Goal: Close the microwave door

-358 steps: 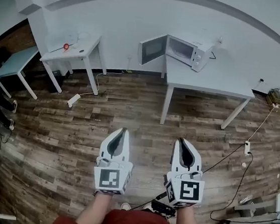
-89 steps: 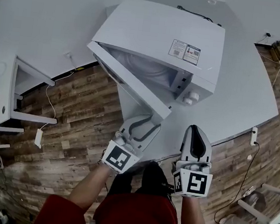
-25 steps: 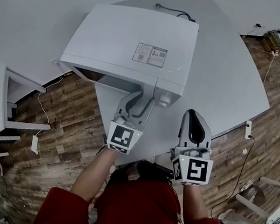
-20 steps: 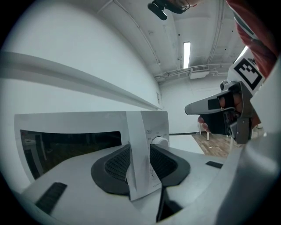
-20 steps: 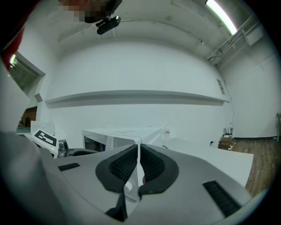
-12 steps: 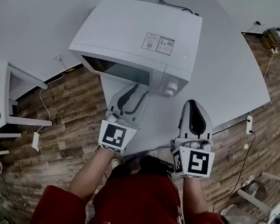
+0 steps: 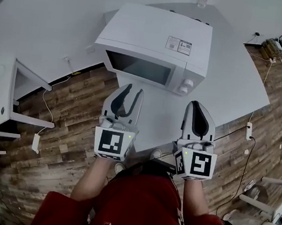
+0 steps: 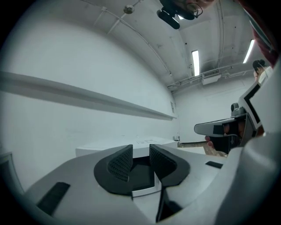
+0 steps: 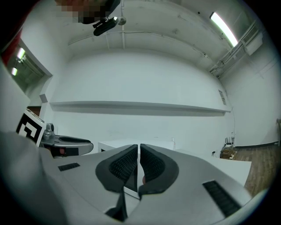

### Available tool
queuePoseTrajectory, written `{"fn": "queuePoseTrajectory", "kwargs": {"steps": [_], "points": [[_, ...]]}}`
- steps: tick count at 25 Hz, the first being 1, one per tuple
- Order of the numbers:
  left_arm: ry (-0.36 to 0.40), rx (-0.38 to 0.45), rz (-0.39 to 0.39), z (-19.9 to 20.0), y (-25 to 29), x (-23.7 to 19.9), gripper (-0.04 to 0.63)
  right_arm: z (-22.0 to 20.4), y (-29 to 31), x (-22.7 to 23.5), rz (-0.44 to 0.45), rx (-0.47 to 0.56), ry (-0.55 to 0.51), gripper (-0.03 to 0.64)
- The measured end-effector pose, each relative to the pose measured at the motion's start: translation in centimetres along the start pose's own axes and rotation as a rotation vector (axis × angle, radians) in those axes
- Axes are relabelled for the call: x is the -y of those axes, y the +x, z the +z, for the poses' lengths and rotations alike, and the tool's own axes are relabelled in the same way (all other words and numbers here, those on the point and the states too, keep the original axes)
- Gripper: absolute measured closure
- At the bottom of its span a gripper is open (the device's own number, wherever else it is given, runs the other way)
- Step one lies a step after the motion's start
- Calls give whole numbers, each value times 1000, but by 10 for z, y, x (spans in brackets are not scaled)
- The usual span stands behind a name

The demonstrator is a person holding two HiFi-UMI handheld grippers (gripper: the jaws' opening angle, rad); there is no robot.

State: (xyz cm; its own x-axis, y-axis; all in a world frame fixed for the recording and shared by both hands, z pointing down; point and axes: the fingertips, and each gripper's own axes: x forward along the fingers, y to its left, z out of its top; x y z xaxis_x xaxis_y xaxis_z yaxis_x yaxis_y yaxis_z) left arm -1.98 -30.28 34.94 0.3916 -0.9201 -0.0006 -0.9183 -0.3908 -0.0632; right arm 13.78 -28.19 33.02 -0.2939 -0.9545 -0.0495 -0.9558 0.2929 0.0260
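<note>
Door [image 7: 139,67] looks shut, long side running across, just ahead of the nearer left gripper [image 7: 132,89], jaws spread, empty; right gripper [image 7: 199,106] jaws pressed together, empty.

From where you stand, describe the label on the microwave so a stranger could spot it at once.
Find the big pale table; the white microwave sits at its left end, door shut. On its flat top, near the right front corner, lies the label, the only printed patch on that bare white top.
</note>
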Motion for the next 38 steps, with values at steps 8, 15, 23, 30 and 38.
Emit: {"fn": "queuePoseTrajectory", "kwargs": {"steps": [8, 15, 23, 30, 38], "points": [[50, 91, 20, 48, -57, -4, 560, 31, -27, -49, 6, 56, -43, 580], [3, 93, -11, 53, -83, 0, 569, 46, -48, -78, 12, 65, -85, 580], [6, 94, -34, 46, -94, 0, 569, 47, -53, -88, 0, 66, -90, 580], [-2, 90, -37, 43, -91, -4, 569, 43, -49, -88, -3, 56, -91, 580], [0, 87, -47, 39, -82, -5, 569, 41, -45, -78, -25, 43, -99, 580]]}}
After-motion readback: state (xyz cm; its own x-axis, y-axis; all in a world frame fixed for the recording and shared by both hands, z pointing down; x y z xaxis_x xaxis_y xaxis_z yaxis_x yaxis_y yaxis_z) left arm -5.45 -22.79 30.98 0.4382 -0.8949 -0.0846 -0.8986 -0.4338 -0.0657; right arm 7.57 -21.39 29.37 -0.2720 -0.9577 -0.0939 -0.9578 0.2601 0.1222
